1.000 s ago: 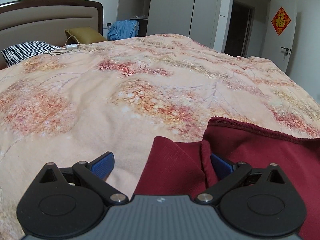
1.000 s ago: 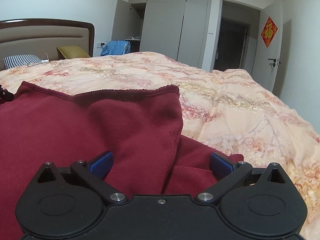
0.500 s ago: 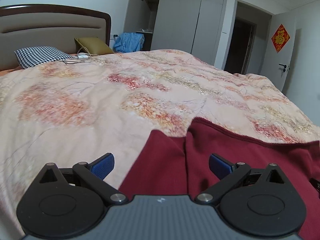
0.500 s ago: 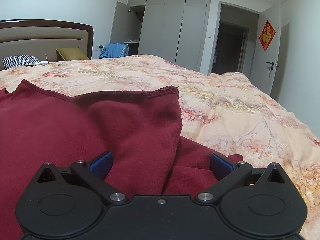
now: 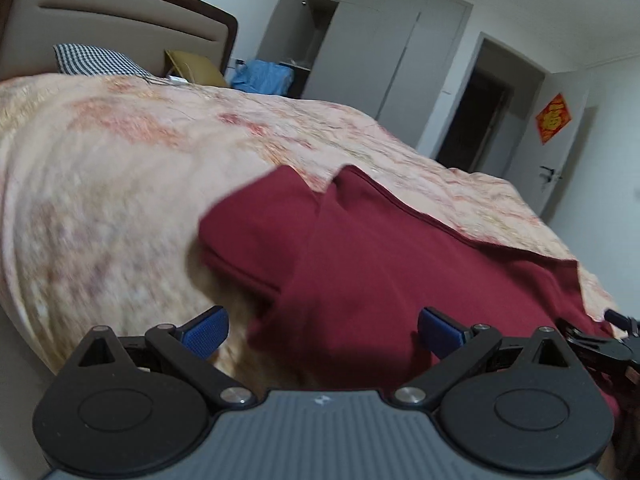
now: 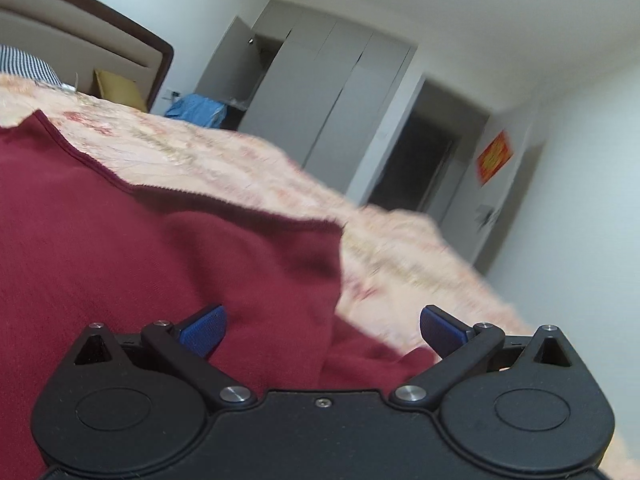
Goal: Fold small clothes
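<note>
A dark red garment [image 5: 380, 264] lies spread on the floral bedspread [image 5: 120, 168], with a folded sleeve [image 5: 256, 224] sticking out at its left. My left gripper [image 5: 322, 332] hovers open over the garment's near left edge, holding nothing. In the right wrist view the same red garment [image 6: 140, 248] fills the lower left, its hem edge running across. My right gripper [image 6: 322, 332] is open above the garment's right part, nothing between its blue pads [image 6: 204, 330]. The right gripper's black body [image 5: 608, 344] shows at the right edge of the left wrist view.
A headboard [image 5: 120, 28], a checked pillow [image 5: 96, 60] and an olive cushion [image 5: 196, 68] are at the bed's far end. Blue cloth [image 5: 264, 78] sits by the grey wardrobe [image 5: 380, 48]. A dark doorway [image 5: 480, 120] and a white door [image 5: 560, 160] stand at right.
Both grippers have pulled back and tilted; both views now roll and blur. More of the red garment and its left sleeve shows in the left wrist view. Both grippers stay open.
</note>
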A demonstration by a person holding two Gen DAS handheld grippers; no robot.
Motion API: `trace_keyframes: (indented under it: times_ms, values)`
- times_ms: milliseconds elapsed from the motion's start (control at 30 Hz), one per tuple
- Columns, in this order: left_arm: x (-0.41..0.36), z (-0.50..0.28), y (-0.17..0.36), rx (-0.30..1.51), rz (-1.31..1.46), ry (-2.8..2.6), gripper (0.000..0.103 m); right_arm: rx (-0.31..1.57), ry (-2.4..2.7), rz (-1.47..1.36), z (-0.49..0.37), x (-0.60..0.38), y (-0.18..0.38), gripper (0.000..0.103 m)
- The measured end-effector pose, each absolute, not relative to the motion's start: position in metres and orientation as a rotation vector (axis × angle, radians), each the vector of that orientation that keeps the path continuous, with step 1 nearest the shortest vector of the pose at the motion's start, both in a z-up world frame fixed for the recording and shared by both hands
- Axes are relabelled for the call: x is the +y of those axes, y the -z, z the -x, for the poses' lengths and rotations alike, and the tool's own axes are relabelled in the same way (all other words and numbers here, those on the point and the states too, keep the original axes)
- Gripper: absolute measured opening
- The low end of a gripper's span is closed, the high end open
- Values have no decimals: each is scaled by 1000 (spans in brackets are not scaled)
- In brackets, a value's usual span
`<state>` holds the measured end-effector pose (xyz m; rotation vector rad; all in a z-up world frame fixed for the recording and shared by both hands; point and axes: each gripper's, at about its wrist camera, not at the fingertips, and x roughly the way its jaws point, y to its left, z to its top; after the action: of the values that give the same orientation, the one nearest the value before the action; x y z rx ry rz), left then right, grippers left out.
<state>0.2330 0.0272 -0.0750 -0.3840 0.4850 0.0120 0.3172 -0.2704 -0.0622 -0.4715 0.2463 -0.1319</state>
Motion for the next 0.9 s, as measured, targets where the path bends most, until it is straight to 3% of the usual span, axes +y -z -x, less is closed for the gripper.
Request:
trace_keyframes:
  times_ms: [300,500,800,900]
  values:
    - [33,-216,82,452,400,78,103,115,286,477,-259,-237,30,103]
    - [57,-217,89,457,526,96,103,91,96,427,-238,-195,27,103]
    - [65,-227,102,468,566,103,103,245,10,359,-250,-151,64,103]
    - [66,-228,103,470,562,105,103,236,23,148,-245,-165,88,103]
